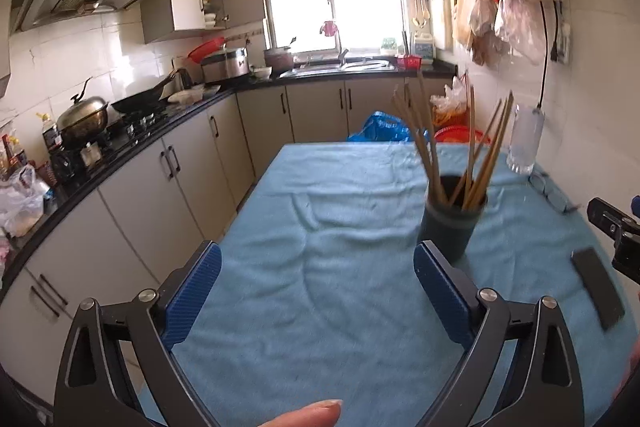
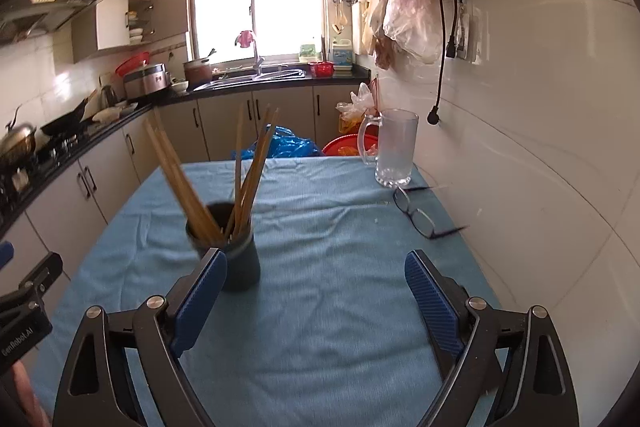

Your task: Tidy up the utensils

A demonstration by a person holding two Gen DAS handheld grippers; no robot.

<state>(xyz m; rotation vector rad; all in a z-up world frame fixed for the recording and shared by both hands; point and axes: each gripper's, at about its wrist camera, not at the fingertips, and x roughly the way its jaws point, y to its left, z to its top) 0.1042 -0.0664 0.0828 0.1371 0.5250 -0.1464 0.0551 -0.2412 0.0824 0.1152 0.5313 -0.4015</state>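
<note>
left gripper [image 1: 318, 291]: jaws wide apart, nothing between them | right gripper [image 2: 316, 291]: jaws wide apart, nothing between them | dark cup [image 2: 230, 247]: stands upright mid-table on the blue cloth [image 2: 340, 307], just past both grippers | chopsticks [image 2: 244, 175]: stand in the cup, long way up, tips fanning out | glass mug [image 2: 394, 151]: far right corner | glasses [image 2: 416, 213]: right edge

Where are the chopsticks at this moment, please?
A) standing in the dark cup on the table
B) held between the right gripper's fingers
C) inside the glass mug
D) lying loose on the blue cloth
A: the chopsticks stand fanned out in the dark cup on the blue cloth; the glass mug holds none, and both grippers are open and empty.
</note>
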